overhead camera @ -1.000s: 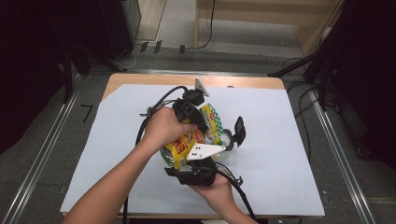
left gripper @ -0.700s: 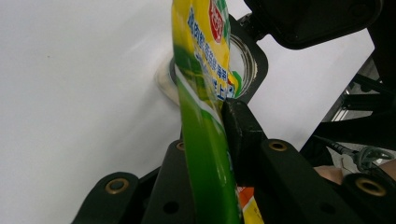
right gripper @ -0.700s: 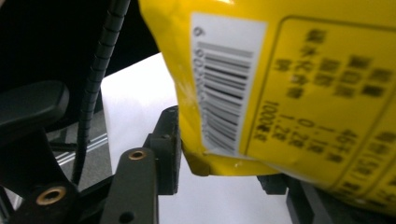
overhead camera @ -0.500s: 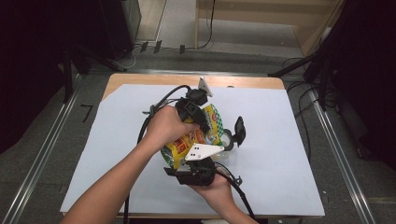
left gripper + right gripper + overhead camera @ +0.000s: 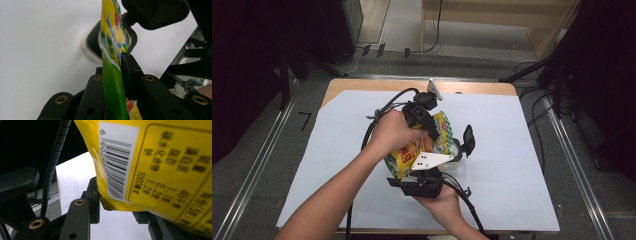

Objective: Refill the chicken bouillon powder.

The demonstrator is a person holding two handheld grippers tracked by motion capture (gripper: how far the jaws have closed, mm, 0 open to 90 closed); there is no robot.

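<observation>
Yellow-green snack bag [image 5: 419, 147] pinched between both claws, seemingly.

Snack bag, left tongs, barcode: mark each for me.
Snack bag [image 5: 412, 150]: high view, yellow face between the two hands.
Left tongs [image 5: 117, 75]: left gripper view, midway between the jaw tips clamping the bag's edge.
Barcode [image 5: 116, 167]: right gripper view, middle of the white label on the bag.

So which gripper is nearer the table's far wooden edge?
Left. The left gripper pinches the snack packet toward the far wooden edge; the right gripper, jaws just closing on the packet, sits by the near edge.
</observation>
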